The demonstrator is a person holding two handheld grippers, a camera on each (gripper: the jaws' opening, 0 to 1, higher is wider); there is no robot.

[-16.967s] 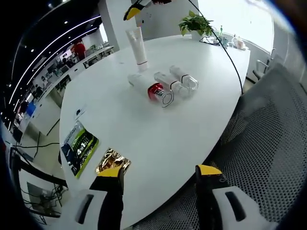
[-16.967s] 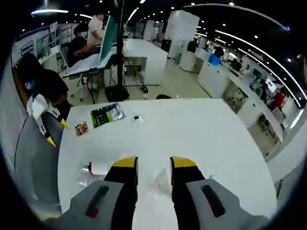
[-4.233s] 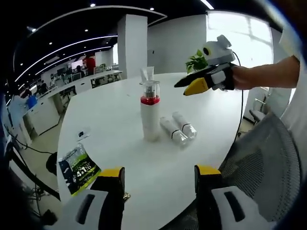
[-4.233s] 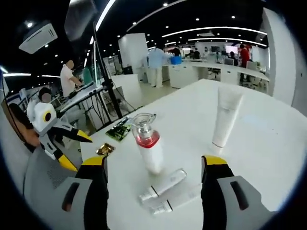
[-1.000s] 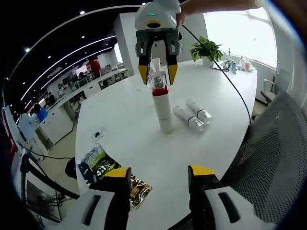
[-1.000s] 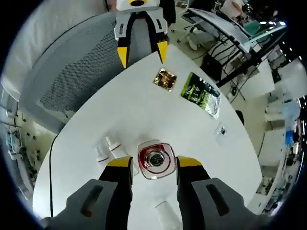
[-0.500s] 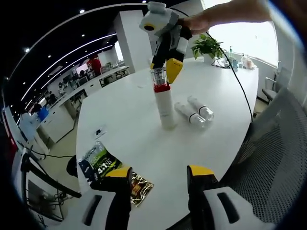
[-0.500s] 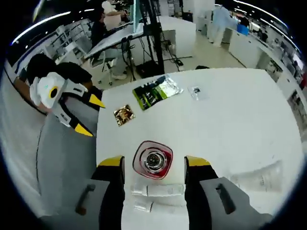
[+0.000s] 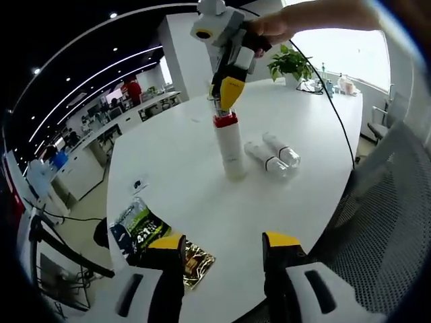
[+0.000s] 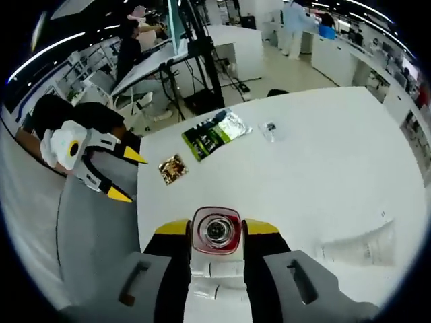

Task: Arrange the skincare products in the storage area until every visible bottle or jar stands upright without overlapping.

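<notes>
The right tongs (image 10: 215, 227) come down from above on the red-collared bottle (image 10: 215, 232), their yellow tips pressed against its clear cap on either side, gripping it. In the left gripper view the same tongs (image 9: 225, 94) clamp the cap of the bottle (image 9: 231, 145), which stands upright on the white bench (image 9: 175, 168), well in from every edge. The left tongs (image 9: 222, 241) hang open with nothing between them, out past the near edge of the bench over a mesh chair (image 9: 377, 222); in the right gripper view they show as a white body with yellow tips (image 10: 124, 175) just off that edge.

Two small clear bottles (image 9: 273, 155) lie on their sides just beside the upright one, side by side, toward the chair-side edge. One white tube (image 10: 357, 245) stands further in on the bench, apart from the bottles. Near the close edge lie one green packet (image 9: 135, 225) and one gold foil sachet (image 9: 195, 261), just beside each other. Broad bare bench surrounds the bottles on the far side. One potted plant (image 9: 291, 64) sits at the far end.
</notes>
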